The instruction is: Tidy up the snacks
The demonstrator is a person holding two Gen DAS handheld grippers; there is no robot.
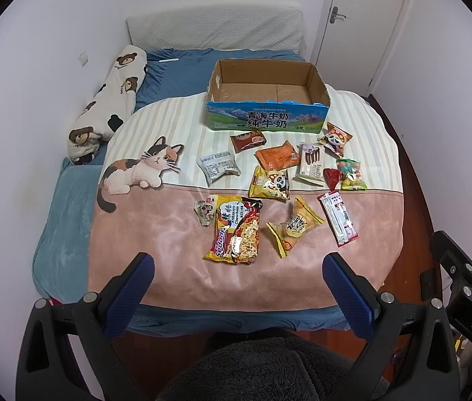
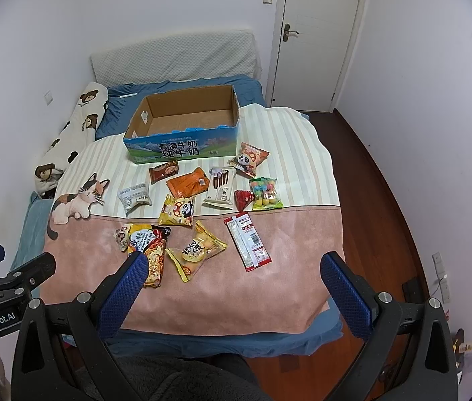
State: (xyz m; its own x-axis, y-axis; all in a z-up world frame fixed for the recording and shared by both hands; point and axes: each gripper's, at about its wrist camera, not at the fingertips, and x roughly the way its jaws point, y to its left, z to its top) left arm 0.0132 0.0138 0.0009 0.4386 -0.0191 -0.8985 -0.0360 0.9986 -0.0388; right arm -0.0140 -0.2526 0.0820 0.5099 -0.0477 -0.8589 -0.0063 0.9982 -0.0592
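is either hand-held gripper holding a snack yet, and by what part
Nothing is held. The left hand-held gripper and the right hand-held gripper are both open with nothing between their fingers; the snacks lie on the blanket.

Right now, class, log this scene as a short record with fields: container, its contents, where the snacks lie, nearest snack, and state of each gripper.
container: cardboard box, open top, at the far side of the blanket
contents: none visible
snacks: scattered on the blanket in front of the box
nearest snack: noodle packet
left gripper: open, holding nothing
right gripper: open, holding nothing
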